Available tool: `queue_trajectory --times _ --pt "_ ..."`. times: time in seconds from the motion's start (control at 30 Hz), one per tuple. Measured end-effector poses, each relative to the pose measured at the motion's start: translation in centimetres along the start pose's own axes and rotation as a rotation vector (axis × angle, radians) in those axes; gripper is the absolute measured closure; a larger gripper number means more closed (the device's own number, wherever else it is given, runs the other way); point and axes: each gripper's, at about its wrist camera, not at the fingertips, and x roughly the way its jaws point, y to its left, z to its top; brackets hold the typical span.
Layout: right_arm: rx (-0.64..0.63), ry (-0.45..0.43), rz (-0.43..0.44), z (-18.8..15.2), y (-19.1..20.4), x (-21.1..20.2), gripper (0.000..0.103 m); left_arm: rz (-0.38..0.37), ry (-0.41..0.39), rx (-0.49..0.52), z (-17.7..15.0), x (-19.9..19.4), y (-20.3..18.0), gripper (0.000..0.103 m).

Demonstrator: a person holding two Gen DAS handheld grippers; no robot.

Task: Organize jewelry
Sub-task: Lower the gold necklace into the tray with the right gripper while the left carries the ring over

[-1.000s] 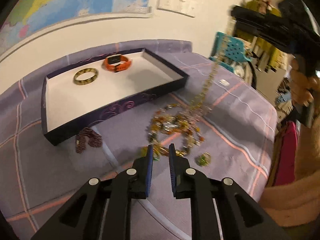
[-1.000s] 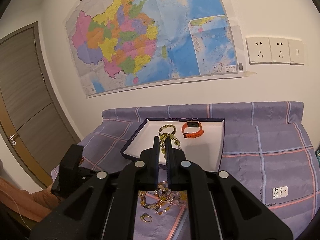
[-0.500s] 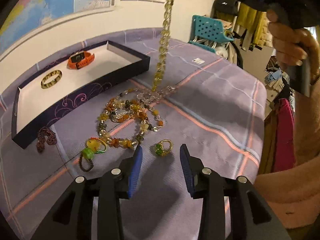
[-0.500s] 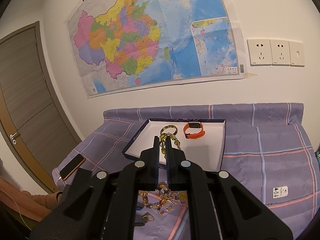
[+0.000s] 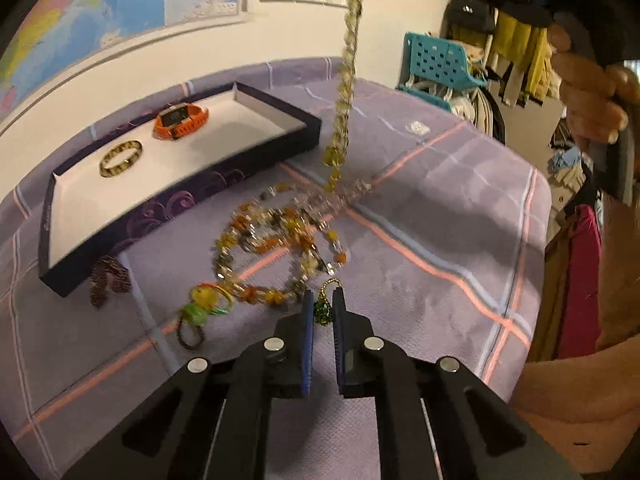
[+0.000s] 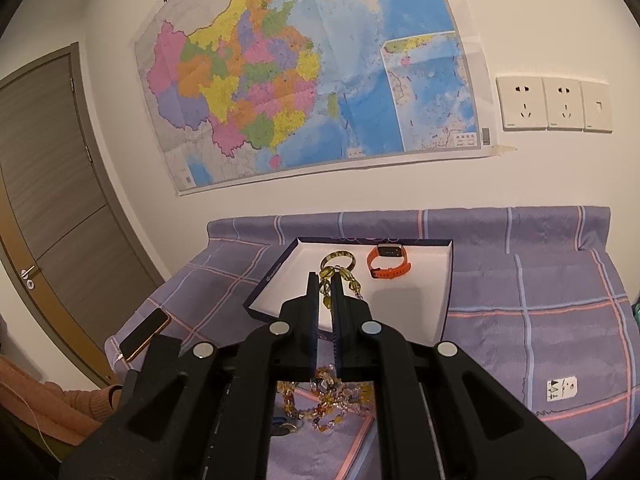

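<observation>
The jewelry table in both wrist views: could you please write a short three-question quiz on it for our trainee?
1. True or false: the orange watch lies inside the tray.
2. What do the right tongs grip? A: yellow bead necklace; B: phone; C: bangle.
3. Fill in: the tray holds ___ items.
Key: 1 true; 2 A; 3 two.
</observation>
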Motion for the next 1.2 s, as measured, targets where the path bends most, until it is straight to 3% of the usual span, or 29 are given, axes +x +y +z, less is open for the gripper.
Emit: queue_trajectory --times 0.4,0.8,1.2 --pt "-0.045 -0.042 0.012 4.2 0.5 1.3 0.097 0.07 -0.135 -0.104 5.3 -4.1 5.6 0.096" --pt "-0.007 -0.003 -0.01 7.6 -1.6 8.3 0.097 0.158 -0.104 -0.18 9.3 -1.1 11.5 0.096" --pt "0.018 0.067 -0.006 7.3 -3.2 14.2 0.097 0.196 -0.054 -0.235 10.8 2.3 15.4 0.096"
